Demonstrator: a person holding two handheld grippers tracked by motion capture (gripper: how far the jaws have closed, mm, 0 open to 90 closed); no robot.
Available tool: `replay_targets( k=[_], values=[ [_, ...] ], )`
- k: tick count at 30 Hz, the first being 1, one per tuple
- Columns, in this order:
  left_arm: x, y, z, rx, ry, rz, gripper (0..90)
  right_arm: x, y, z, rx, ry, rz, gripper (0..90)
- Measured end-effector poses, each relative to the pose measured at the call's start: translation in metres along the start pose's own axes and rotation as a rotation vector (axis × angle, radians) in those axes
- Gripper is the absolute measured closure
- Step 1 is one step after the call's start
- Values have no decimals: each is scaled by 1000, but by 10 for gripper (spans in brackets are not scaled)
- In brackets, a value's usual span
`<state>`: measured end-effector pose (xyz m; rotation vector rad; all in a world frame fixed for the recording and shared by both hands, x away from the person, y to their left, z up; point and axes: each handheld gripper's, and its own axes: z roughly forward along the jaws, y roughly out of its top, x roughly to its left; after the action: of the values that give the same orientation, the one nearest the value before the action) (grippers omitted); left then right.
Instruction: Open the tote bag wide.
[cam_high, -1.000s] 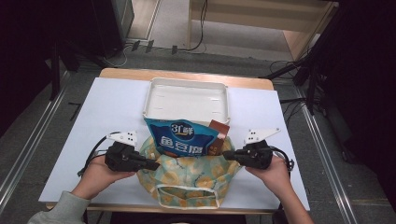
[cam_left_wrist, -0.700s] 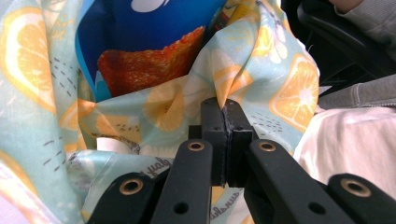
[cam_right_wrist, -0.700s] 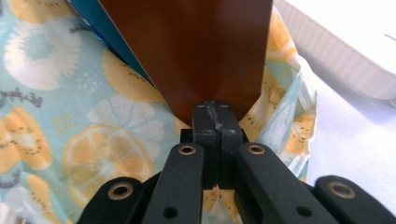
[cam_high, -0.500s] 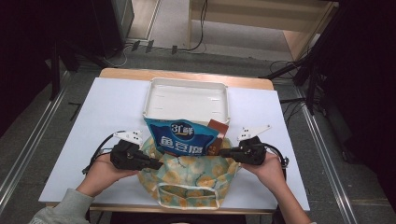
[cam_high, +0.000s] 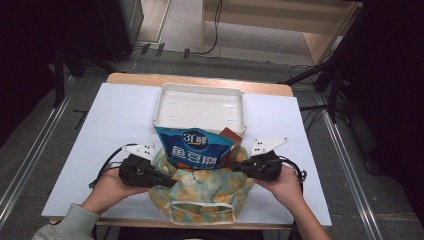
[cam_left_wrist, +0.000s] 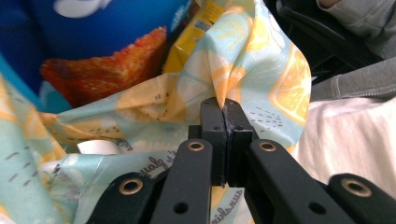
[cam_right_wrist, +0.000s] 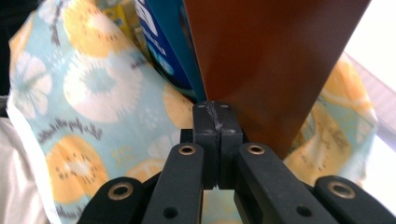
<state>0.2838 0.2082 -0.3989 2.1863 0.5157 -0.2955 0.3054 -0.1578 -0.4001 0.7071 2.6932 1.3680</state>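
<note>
A: What is seen to have changed since a second ago?

B: Very little. The left tool (cam_high: 167, 183) and the right tool (cam_high: 236, 166) are still held at the two sides of the cloth bag (cam_high: 202, 192), and the bag's mouth is kept spread much as before. The hands have been drawn slightly toward the near edge.

A: How are the tools set?

B: Both are clenched. In the left gripper view a fold of the bag's rim (cam_left_wrist: 243, 70) is pinched between the closed jaws of the left tool (cam_left_wrist: 225, 109). In the right gripper view the jaws of the right tool (cam_right_wrist: 214, 112) are pressed together on the bag's edge (cam_right_wrist: 107, 93), just below a brown carton (cam_right_wrist: 271, 60).

A: Where is the bag found, and what is it made of?

B: It is placed at the near middle of the white table (cam_high: 115, 130). The cloth is thin and soft, pale blue, printed with yellow citrus slices, and creased. A glossy blue snack packet (cam_high: 196, 150) is stood upright in it, beside the flat-sided carton (cam_high: 231, 141). Just beyond, a white rectangular tray (cam_high: 200, 95) with raised, rounded walls is set.
</note>
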Motion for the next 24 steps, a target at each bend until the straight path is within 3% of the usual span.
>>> replay_targets(
  k=[14, 24],
  values=[
    [-5, -3, 9, 33, -41, 5, 896, 17, 12, 9, -24, 8, -22, 900],
    [-5, -3, 10, 34, -47, 3, 894, 27, 20, 22, -33, 12, -37, 900]
  ],
)
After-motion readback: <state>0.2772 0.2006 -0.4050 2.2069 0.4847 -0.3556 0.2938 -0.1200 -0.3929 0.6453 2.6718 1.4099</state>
